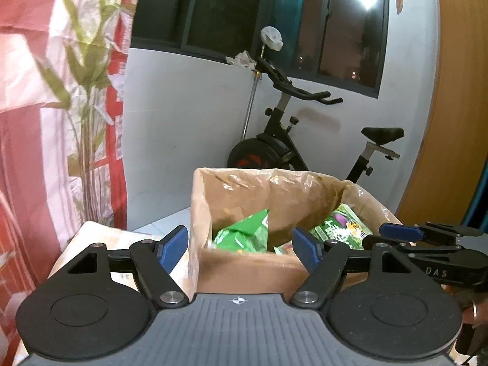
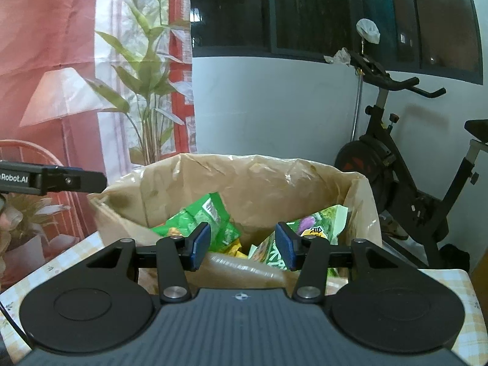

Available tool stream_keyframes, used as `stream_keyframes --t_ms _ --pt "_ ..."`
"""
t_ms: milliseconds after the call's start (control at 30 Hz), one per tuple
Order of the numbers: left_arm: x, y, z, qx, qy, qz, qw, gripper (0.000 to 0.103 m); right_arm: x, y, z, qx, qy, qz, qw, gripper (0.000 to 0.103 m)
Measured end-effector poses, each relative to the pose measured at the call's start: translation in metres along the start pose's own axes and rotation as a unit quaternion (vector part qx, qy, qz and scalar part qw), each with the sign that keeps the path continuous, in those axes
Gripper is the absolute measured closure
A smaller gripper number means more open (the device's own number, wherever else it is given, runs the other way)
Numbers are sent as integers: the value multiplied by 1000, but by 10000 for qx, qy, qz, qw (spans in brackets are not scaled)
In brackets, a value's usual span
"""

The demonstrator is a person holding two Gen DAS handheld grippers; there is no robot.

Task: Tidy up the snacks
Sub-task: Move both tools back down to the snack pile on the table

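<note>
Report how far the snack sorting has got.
Done: several green snack packets already lie inside the lined cardboard box. In hand: nothing; the left claw and right claw are both open and empty in front of the box. No loose snacks show in either view, so what remains is unclear.

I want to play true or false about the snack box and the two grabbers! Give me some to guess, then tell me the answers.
1. The brown cardboard box has green snack packets inside. True.
2. The left gripper is squeezing a packet. False: its blue pads are wide apart with nothing between them.
3. A black exercise bike stands behind the box. True.
4. The right gripper is shut tight. False: it is open and holds nothing, in front of the box.
5. The box has a lid closed over it. False: its top is open, lined with a clear plastic bag.
</note>
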State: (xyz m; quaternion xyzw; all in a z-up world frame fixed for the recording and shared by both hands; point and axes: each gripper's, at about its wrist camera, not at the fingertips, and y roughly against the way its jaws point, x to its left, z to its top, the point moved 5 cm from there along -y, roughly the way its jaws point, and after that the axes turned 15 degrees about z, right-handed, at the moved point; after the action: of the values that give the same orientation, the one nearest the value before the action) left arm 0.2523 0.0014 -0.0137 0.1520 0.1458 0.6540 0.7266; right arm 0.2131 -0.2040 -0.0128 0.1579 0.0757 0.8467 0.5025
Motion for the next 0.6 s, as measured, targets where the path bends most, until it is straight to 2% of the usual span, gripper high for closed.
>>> stream_keyframes --t_ms 200,333,600 --pt "9 23 -27 17 186 155 9997 26 10 24 -14 -161 2 99 9998 53" --pt "11 29 -51 130 252 225 9993 26 11 35 -27 -121 -25 89 9999 53" --pt "12 17 -101 618 286 272 9973 26 -3 51 -74 282 -345 -186 9988 53"
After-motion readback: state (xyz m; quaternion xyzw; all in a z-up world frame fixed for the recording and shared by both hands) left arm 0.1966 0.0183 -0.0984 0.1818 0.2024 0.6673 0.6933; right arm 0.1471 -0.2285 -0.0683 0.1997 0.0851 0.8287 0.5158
